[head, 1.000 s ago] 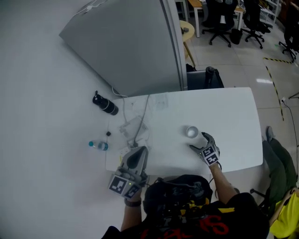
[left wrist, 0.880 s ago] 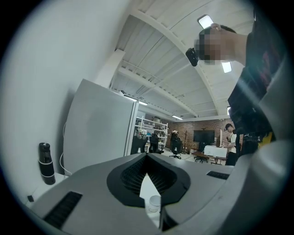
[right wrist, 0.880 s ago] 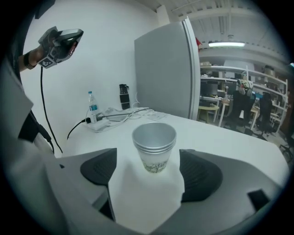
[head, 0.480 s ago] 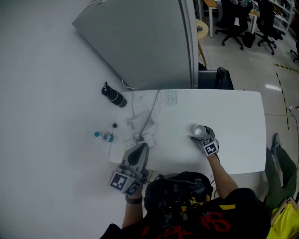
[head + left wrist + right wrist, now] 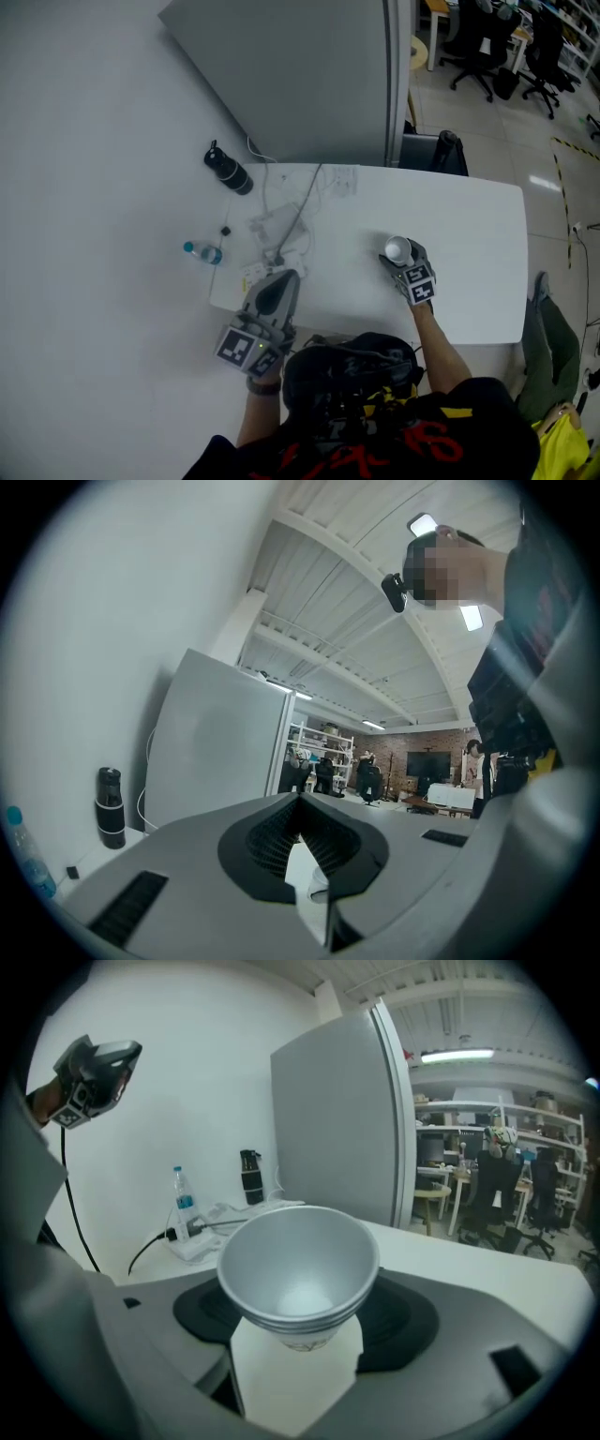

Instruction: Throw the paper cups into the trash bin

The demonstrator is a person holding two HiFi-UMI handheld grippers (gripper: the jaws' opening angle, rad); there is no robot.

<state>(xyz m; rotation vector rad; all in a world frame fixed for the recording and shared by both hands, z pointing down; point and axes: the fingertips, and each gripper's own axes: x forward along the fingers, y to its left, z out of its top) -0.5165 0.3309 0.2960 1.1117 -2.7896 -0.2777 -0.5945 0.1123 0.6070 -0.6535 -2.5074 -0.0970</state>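
Pickup step: my right gripper (image 5: 402,264), its jaws just closing, clamps the stacked paper cups (image 5: 298,1269) mid-table (image 5: 469,253), my left gripper (image 5: 278,281) sits pinched together and empty at 7 o'clock, and next I must carry them to a trash bin no view shows.

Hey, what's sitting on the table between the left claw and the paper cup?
Nothing. In the head view, only bare white table separates the left claw from the paper cup.

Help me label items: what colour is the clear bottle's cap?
Blue; the cap shows best in the right gripper view.
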